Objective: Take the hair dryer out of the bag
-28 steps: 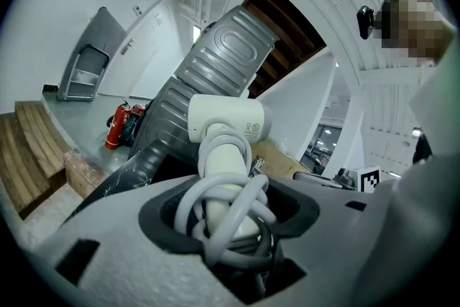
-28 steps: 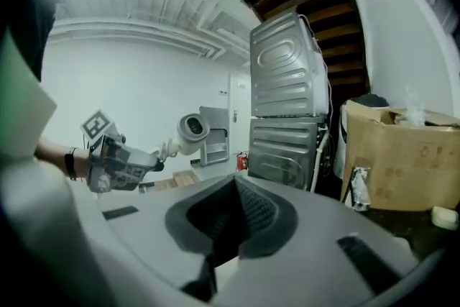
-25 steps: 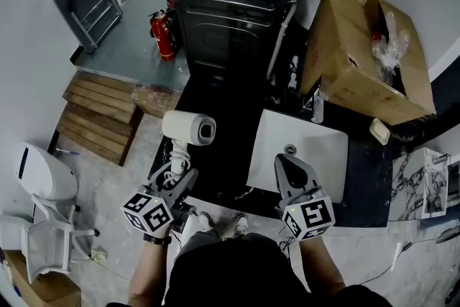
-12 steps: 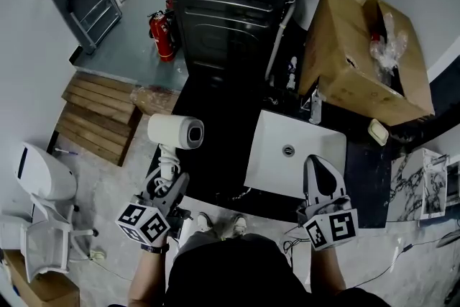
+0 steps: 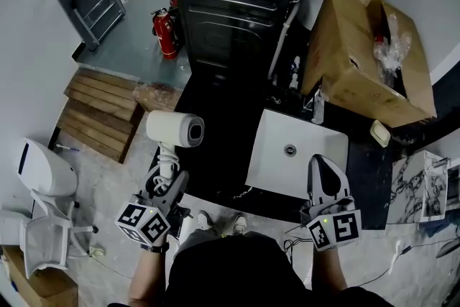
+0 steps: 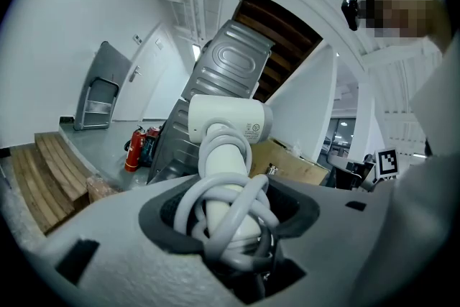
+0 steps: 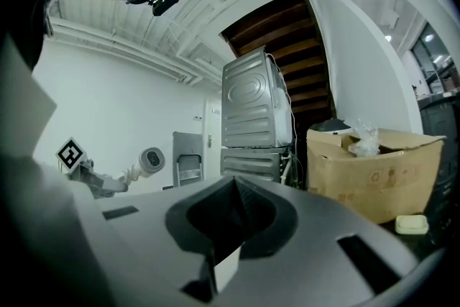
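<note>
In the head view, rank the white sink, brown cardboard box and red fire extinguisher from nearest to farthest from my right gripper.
1. White sink, just by the right gripper.
2. Brown cardboard box, beyond it, upper right.
3. Red fire extinguisher, on the floor, far left.

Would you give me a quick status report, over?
Left gripper shut on hair dryer, by its handle. Right gripper shut, empty. Nothing blocking.

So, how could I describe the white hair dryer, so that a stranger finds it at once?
Find the white square sink set in the black counter. Left of it, the left gripper is shut on the handle of a white hair dryer. Nothing else nearby has a round barrel and a grey cord wound round its handle.
</note>
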Tool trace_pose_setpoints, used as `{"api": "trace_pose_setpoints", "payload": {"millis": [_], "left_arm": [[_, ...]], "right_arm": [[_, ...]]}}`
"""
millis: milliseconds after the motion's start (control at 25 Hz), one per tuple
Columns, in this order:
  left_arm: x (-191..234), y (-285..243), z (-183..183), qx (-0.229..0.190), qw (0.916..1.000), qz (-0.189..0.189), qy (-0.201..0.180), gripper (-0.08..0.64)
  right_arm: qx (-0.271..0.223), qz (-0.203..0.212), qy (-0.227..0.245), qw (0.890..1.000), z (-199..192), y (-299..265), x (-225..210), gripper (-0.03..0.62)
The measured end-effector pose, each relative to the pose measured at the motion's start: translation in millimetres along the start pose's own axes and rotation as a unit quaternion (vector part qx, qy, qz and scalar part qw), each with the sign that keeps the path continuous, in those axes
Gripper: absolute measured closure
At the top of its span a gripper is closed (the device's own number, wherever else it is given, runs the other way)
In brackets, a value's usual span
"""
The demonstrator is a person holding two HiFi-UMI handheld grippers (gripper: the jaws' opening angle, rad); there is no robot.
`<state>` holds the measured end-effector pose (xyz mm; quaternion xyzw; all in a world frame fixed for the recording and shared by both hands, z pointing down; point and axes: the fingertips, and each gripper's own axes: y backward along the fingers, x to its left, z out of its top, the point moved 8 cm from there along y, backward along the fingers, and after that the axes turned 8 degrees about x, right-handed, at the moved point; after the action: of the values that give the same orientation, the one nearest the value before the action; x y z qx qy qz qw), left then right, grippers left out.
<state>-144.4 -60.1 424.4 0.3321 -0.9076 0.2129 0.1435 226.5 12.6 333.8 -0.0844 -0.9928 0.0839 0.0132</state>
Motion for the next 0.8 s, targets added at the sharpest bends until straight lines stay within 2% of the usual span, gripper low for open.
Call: {"api": "trace_pose_setpoints", "payload": {"millis": [280,800], "left_arm": [[1.1,0.7,2.5,-0.004,0.9999,0.01,-0.001,0.317],[2.7,6.9,14.8,-0.022,0.9997,0.009,-0.003,0.318]], "right_arm": [[-0.002,0.0,0.007,1.0,3.0,-5.9,0.1,0.58],[-0.003,0.023,0.034,0.999,6.9,-22.2,13.8,0.58]]}}
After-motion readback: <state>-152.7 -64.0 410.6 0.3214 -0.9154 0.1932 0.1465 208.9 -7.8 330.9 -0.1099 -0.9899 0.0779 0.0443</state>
